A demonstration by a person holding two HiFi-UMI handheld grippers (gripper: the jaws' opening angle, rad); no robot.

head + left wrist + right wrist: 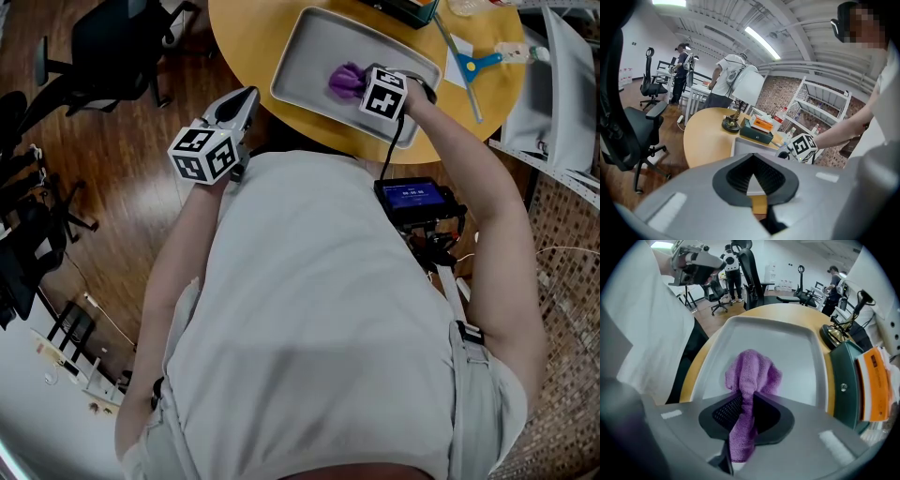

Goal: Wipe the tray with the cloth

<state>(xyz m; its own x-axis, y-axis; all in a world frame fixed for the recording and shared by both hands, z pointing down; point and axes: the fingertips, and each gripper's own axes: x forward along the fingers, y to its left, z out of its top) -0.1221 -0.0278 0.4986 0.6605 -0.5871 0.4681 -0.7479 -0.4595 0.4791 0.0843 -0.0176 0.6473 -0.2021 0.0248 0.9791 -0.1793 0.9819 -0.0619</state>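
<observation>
Purple terry cloth [752,373]: wad sits on the floor of the grey rectangular plastic tray [808,352], roughly mid-floor, clear of the rims as far as I can see.

Right tool [749,397] is clamped on the cloth. A tail runs up between the pads and the bulk bunches out just past the tips. Reads as deliberate: the wad is what meets the tray, so the tool's hard tips stay off the plastic. The tool points steeply down into the tray, which suits pressing the wad flat for a swipe.

So relative to the tool, the cloth is in it and directly ahead of it, between tips and tray floor. Whether it's pressed hard or just resting, can't tell.

The tray lies on the round yellow wooden desk [246,28], near the edge on the person's side, within easy reach.

Left tool [246,98] is closed with nothing in it, held off the desk edge over the wooden floor [122,159], well apart from the tray. Parked, I'd say, not bracing the tray, so a hard swipe might slide it.
</observation>
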